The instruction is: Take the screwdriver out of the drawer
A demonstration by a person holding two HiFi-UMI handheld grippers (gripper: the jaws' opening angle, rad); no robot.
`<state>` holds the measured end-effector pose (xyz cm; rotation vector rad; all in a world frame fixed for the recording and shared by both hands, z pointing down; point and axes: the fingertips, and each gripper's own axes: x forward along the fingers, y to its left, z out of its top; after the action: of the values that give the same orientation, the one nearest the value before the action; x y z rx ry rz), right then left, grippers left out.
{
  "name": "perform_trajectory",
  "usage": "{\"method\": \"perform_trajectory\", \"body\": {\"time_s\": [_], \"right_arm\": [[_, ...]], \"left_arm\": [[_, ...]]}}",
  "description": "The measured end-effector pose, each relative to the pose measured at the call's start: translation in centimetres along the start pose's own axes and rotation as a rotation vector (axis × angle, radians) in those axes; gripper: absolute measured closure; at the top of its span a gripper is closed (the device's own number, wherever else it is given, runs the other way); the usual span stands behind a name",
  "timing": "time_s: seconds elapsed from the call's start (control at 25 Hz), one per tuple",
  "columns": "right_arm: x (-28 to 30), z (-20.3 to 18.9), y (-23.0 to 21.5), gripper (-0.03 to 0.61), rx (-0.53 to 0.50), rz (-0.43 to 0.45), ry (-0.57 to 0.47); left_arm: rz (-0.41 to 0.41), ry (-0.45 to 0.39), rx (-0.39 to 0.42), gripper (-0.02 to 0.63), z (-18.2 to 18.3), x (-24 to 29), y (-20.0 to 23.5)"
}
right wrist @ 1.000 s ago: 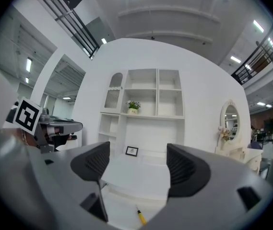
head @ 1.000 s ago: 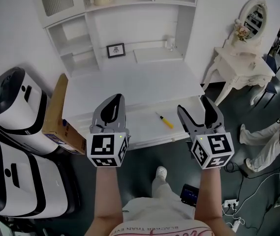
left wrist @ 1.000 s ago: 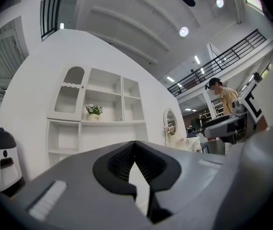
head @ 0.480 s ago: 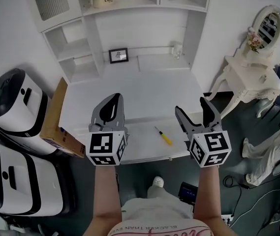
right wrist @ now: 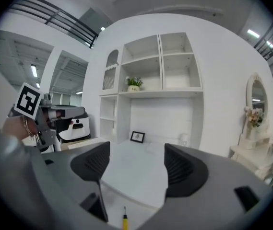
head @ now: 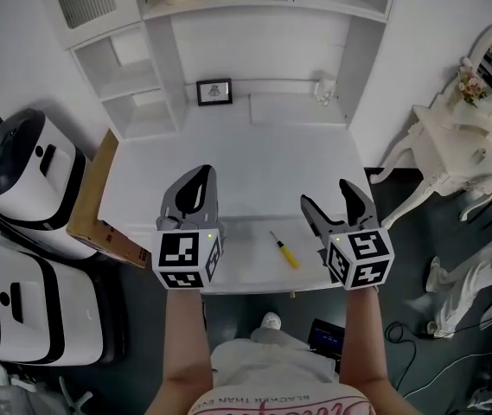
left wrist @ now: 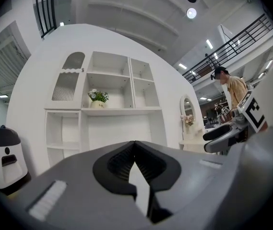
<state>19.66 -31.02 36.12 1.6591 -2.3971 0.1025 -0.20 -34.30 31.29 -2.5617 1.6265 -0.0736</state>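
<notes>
A small screwdriver (head: pixel 284 251) with a yellow handle lies in the open white drawer (head: pixel 237 234) at the desk's front edge. In the right gripper view the screwdriver (right wrist: pixel 125 221) shows at the bottom edge, below the jaws. My right gripper (head: pixel 329 200) hangs open just right of the screwdriver and above the drawer, with nothing between its fingers. My left gripper (head: pixel 196 186) is shut and empty, over the drawer's left part. In the left gripper view the left gripper (left wrist: pixel 135 147) has its jaws closed together and points at the shelves.
The white desk (head: pixel 228 158) carries a small picture frame (head: pixel 214 92) and shelves (head: pixel 133 76) at the back. A cardboard box (head: pixel 90 199) and two white machines (head: pixel 21 167) stand to the left. A white vanity table (head: pixel 453 150) stands to the right.
The head view has shifted forward, so the desk and drawer sit lower and more central. My right gripper has drifted slightly left, nearer the screwdriver. Both jaws stand as before.
</notes>
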Motion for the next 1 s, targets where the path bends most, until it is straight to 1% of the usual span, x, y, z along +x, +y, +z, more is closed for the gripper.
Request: {"method": "perform_trajectory", "body": {"time_s": [0.32, 0.44, 0.6, 1.0], "right_arm": [[3.5, -6.3, 0.7, 0.236, -0.003, 0.083, 0.162], [4.3, -8.8, 0.9, 0.236, 0.013, 0.104, 0.223], [5.2, -12.1, 1.5, 0.236, 0.036, 0.121, 0.301], [7.5, -18.5, 3.3, 0.236, 0.07, 0.145, 0.466]], "left_arm": [[0.015, 0.095, -0.025, 0.604, -4.2, 1.5, 0.2], [0.016, 0.134, -0.027, 0.604, -5.6, 1.8, 0.2], [0.009, 0.186, -0.036, 0.604, -7.9, 2.1, 0.2], [-0.032, 0.306, -0.09, 0.604, -13.6, 2.8, 1.0]]}}
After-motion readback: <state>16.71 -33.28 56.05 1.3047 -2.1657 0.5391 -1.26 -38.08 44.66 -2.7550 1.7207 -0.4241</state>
